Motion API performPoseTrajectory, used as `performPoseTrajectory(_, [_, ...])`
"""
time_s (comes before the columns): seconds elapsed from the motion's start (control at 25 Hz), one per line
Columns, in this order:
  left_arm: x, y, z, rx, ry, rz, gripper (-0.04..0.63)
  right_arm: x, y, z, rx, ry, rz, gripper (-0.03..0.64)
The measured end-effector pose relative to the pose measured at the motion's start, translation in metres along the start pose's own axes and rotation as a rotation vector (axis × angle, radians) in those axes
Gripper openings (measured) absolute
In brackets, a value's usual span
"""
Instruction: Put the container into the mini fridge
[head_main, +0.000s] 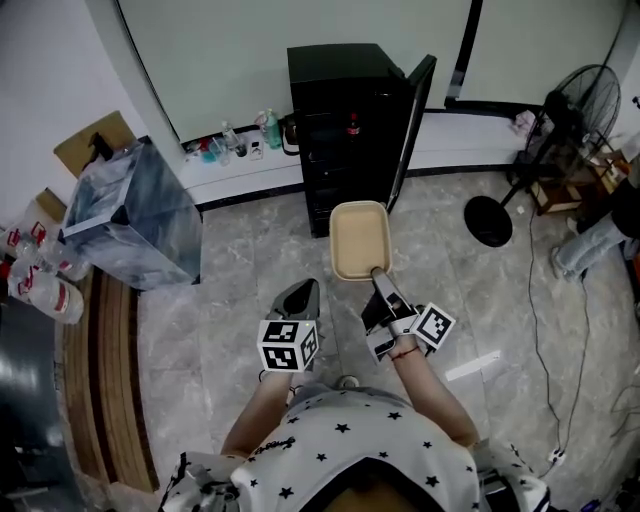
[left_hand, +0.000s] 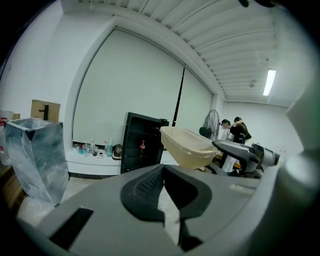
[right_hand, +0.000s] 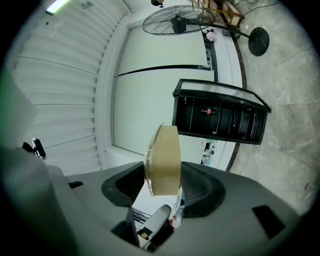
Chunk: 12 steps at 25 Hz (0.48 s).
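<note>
A beige, empty plastic container (head_main: 360, 240) hangs level above the floor, about a step short of the black mini fridge (head_main: 345, 120). The fridge door (head_main: 412, 125) stands open to the right, and a red-labelled bottle shows on a shelf inside. My right gripper (head_main: 381, 276) is shut on the container's near rim. In the right gripper view the container (right_hand: 162, 157) is edge-on between the pads, with the fridge (right_hand: 220, 117) beyond. My left gripper (head_main: 298, 298) is shut and empty, to the left of the container. Its view shows the container (left_hand: 187, 147) and the fridge (left_hand: 142, 145).
A bin lined with a grey bag (head_main: 130, 215) stands at the left. Bottles (head_main: 240, 140) sit on the low ledge beside the fridge. A floor fan (head_main: 585, 110) and a person (head_main: 600, 240) are at the right. A cable (head_main: 535, 330) runs over the floor there.
</note>
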<state>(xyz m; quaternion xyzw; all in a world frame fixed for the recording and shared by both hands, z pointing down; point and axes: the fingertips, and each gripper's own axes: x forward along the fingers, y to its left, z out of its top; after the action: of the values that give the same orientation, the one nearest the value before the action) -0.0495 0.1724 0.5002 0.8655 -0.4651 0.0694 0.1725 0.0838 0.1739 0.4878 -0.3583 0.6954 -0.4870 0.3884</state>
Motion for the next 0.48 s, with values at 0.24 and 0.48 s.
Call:
performPoseTrajectory(0.24, [0.002,-0.012,-0.001,-0.002,-0.010,-0.001,0.012,-0.005,0.000,0.008,0.014,0.011,0.015,0.216])
performPoseTrajectory(0.48, [0.007,-0.023,-0.003,-0.017,-0.016,0.007,0.012,-0.011,-0.003,0.014,0.030,0.022,0.008,0.216])
